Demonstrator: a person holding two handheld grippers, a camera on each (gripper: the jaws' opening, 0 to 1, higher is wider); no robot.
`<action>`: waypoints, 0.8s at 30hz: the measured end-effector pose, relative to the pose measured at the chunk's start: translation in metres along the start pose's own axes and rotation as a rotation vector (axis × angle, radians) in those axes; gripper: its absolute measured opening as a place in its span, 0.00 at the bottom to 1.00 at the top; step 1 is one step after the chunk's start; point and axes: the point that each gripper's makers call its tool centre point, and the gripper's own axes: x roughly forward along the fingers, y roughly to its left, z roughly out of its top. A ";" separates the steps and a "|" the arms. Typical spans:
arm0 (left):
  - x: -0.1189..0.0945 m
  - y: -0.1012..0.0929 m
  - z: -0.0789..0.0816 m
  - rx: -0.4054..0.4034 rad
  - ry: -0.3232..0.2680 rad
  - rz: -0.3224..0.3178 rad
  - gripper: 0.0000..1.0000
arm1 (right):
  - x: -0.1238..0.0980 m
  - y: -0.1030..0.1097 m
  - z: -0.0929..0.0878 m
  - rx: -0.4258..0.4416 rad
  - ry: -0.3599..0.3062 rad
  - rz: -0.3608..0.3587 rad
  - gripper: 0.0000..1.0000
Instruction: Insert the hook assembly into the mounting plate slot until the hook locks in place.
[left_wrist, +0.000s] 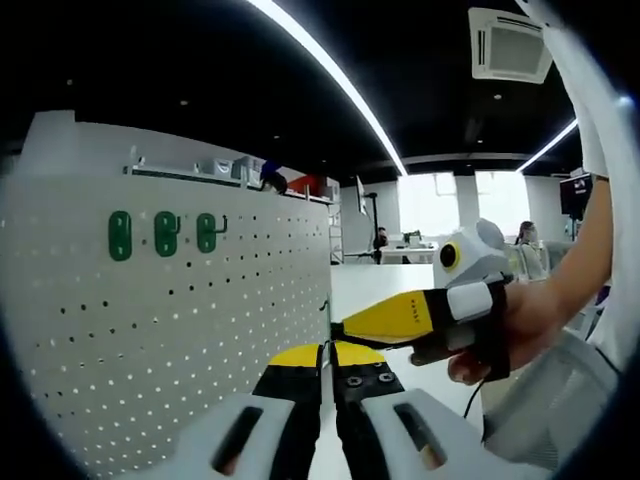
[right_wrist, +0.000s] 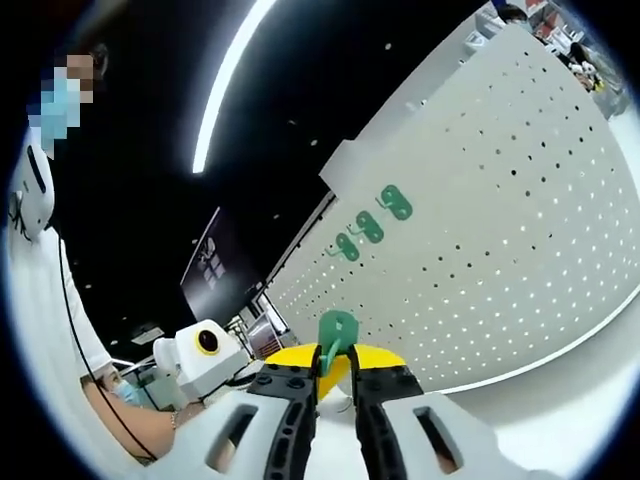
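Three green hooks (left_wrist: 163, 233) already sit in a row near the upper left of the white pegboard (left_wrist: 200, 330) in the left gripper view; in the right gripper view the same row (right_wrist: 370, 228) runs diagonally across the board (right_wrist: 500, 220). A fourth green hook (right_wrist: 337, 333) is in your right gripper (right_wrist: 337, 372) — the yellow-tipped jaws are clenched on its lower part, and its rounded upper end stands clear above them, in front of the perforated face. Whether the hook touches the board cannot be told from this angle. Your left gripper (left_wrist: 327, 362) has its jaws drawn together with nothing visible between them; it sits close to the right-hand edge of the pegboard. In the left gripper view, your right gripper (left_wrist: 345, 329) enters from the right with your hand (left_wrist: 520, 325) wrapped around its body, its yellow tip pointing at the board edge — just above the left jaws. The pegboard stands upright on a white table (left_wrist: 385, 285). Long ceiling light strips (left_wrist: 330, 80) run overhead, and people sit at desks in the far background.
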 end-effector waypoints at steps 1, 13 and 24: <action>0.000 0.000 0.000 0.001 0.000 0.002 0.02 | 0.000 0.000 0.000 0.003 -0.003 0.000 0.08; 0.000 0.003 0.000 -0.012 -0.006 0.041 0.02 | 0.004 -0.001 0.002 0.058 -0.029 -0.031 0.04; 0.001 0.005 -0.002 -0.028 -0.010 0.078 0.02 | 0.004 -0.006 0.003 0.087 -0.047 -0.061 0.02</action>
